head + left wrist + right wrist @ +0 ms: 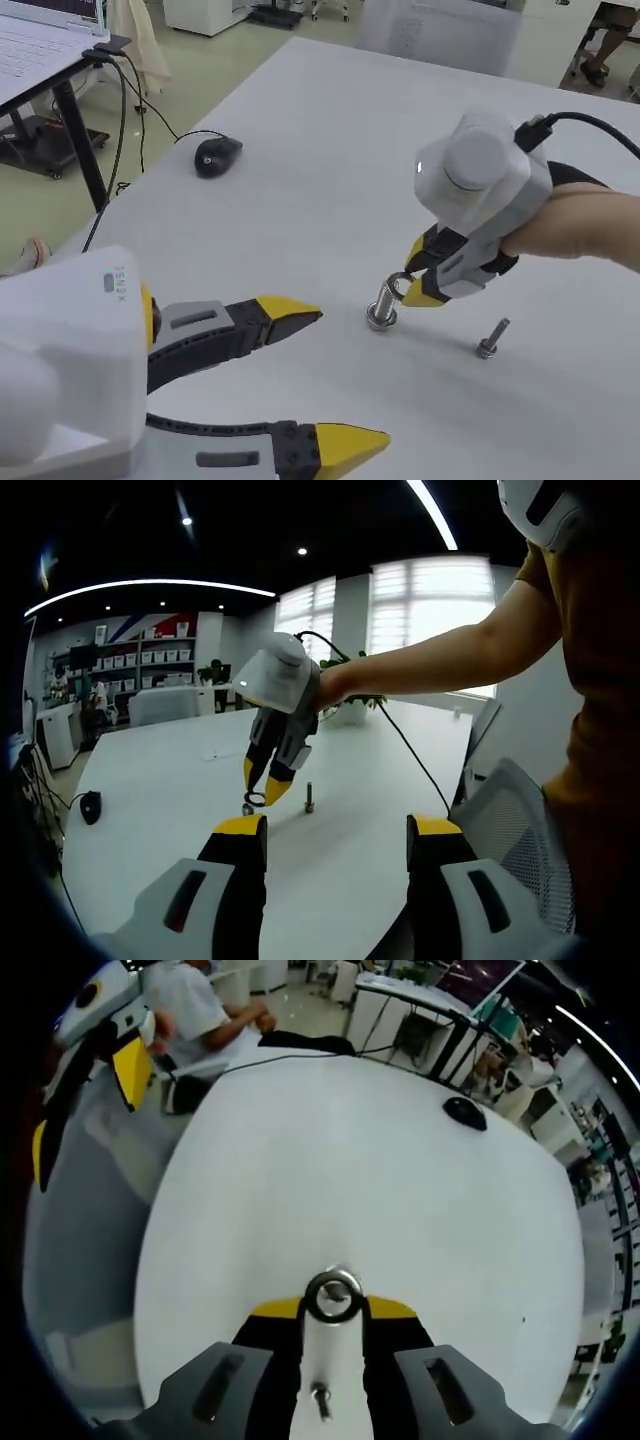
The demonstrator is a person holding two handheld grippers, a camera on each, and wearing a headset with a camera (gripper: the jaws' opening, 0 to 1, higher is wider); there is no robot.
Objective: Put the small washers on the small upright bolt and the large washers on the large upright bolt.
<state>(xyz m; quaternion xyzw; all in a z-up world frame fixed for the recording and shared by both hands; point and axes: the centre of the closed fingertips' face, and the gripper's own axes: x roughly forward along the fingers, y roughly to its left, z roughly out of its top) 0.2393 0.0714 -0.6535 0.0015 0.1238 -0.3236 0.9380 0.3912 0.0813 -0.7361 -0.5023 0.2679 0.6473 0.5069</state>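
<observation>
The right gripper [413, 282] is closed on a large washer [399, 288]. It pinches the ring by the rim, so the hole is free between the yellow tips. In the right gripper view one can see through this hole, and I think this is the reason for such a hold: the hole must go over a thread.

Just below and a little in front of the tips stands the large bolt [381, 312], upright on the white table [330, 150]. The washer hangs above its top, very near, but I cannot tell if they touch. The gripper is tilted downward, probably to bring the ring flat over the bolt.

The small bolt [490, 340] stands behind the tips, nearer to the person's hand and apart from the large one. No washer is visible on it.

The left gripper [335, 378] is well apart, with its jaws spread wide and nothing between them. It seems to wait out of the way. Beyond the right gripper, far across the table, lies a black mouse [217, 155].
</observation>
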